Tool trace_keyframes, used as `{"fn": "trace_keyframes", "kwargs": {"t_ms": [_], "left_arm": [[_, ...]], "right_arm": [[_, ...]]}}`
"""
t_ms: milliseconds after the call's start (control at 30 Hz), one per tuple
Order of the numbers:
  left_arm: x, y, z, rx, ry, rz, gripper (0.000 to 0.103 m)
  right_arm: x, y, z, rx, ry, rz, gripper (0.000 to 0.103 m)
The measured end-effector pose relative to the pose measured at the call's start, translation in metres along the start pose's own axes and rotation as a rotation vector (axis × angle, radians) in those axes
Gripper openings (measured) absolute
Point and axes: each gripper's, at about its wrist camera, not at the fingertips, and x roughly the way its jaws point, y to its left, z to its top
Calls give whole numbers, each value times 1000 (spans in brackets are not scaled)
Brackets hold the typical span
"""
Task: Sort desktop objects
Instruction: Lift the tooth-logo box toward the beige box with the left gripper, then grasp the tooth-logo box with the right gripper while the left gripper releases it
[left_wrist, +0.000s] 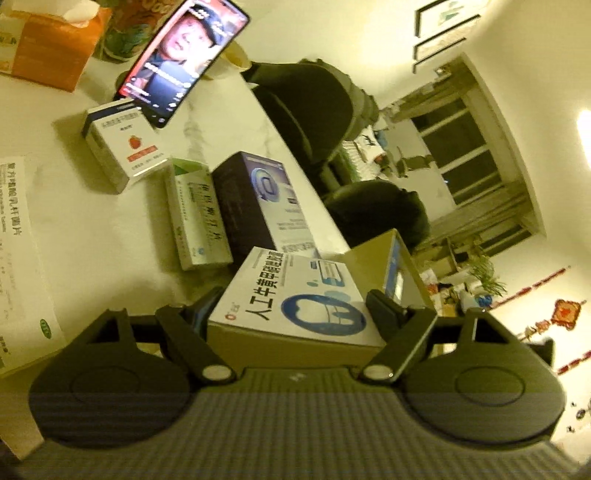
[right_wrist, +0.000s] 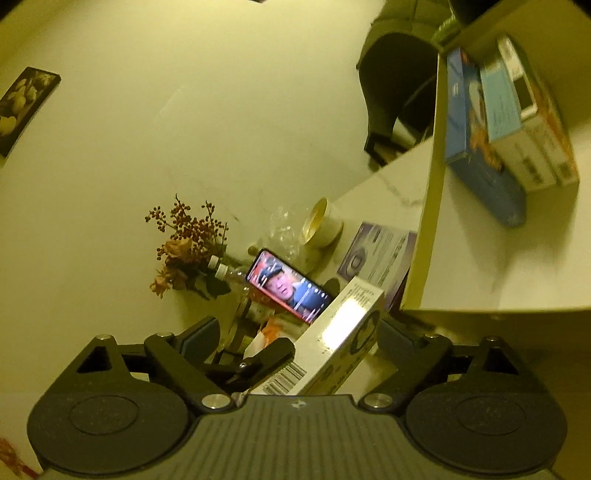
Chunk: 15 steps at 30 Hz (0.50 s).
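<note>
The left claw (left_wrist: 295, 310) pinches a white-and-blue box (left_wrist: 295, 299) at lower centre of its view, just in front of a cardboard bin (left_wrist: 373, 269). On the counter (left_wrist: 92, 221) behind lie a purple box (left_wrist: 258, 199), a green box (left_wrist: 195, 218) and a phone (left_wrist: 181, 59). The right claw (right_wrist: 299, 332) is spread around the same box (right_wrist: 343, 332), pads apart from it. At upper right, the bin (right_wrist: 480, 258) holds several boxes (right_wrist: 517, 122).
</note>
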Motion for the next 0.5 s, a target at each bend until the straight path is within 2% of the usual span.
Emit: {"fn": "trace_keyframes", "kwargs": {"t_ms": [233, 333, 400, 500], "left_arm": [[-5, -8, -7, 69, 29, -63, 82], [-7, -13, -9, 122, 39, -78, 82], [-9, -15, -11, 157, 30, -79, 82], [-9, -18, -12, 190, 34, -77, 82]], "right_arm": [[13, -13, -2, 100, 34, 18, 81], [16, -17, -3, 122, 45, 14, 73], [18, -19, -4, 132, 51, 3, 62], [20, -20, -5, 137, 58, -5, 52]]}}
